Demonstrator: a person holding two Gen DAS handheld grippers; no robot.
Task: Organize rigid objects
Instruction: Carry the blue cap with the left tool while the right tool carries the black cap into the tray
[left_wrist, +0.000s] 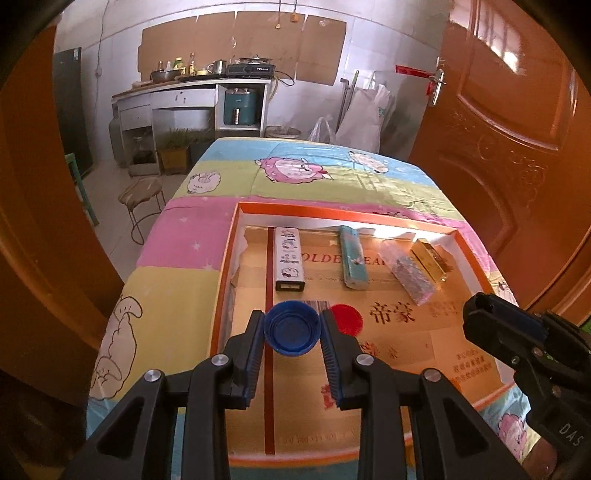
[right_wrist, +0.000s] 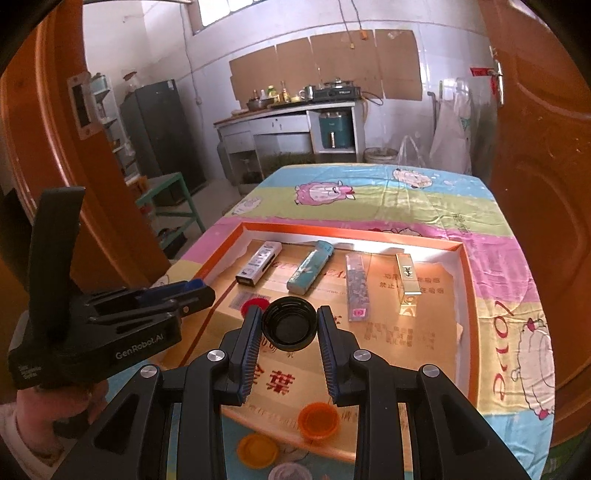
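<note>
Two grippers carry bottle caps over an orange tray.
Left gripper clamps a blue cap; right gripper clamps a black cap, both frame centre.

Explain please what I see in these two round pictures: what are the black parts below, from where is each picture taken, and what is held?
No robot: a person holds one claw tool in each hand, each carrying a wide-angle camera looking along its fingers. In the left camera's picture, the left claw grips a blue cap. In the right camera's picture, the right claw grips a black cap. Below lies an orange-rimmed tray on a cartoon tablecloth, holding four slim boxes in a row and a red cap.
</note>
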